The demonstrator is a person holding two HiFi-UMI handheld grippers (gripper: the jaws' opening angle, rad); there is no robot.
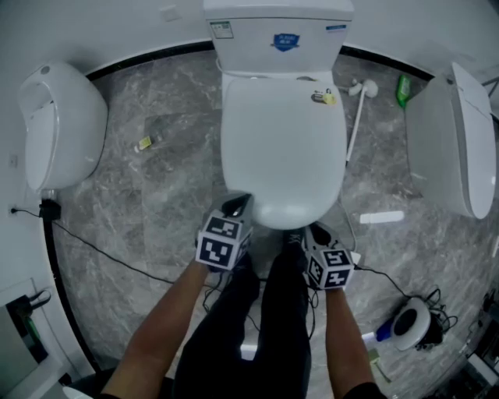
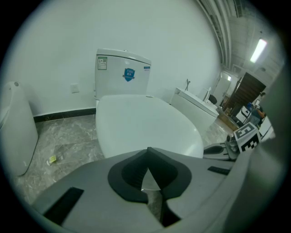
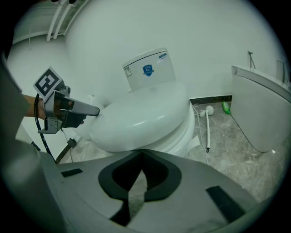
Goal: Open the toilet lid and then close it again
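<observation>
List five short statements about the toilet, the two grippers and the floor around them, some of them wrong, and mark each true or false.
1. The toilet lid is down. True.
2. The left gripper has the lid's front edge between its jaws. False: its jaws are together with nothing between them.
3. The right gripper is shut and empty. True.
4. A green bottle is on the floor to the left of the lid. False: in the head view the green bottle is to the lid's right, near the back wall.
5. The cistern bears a blue badge. True.
</observation>
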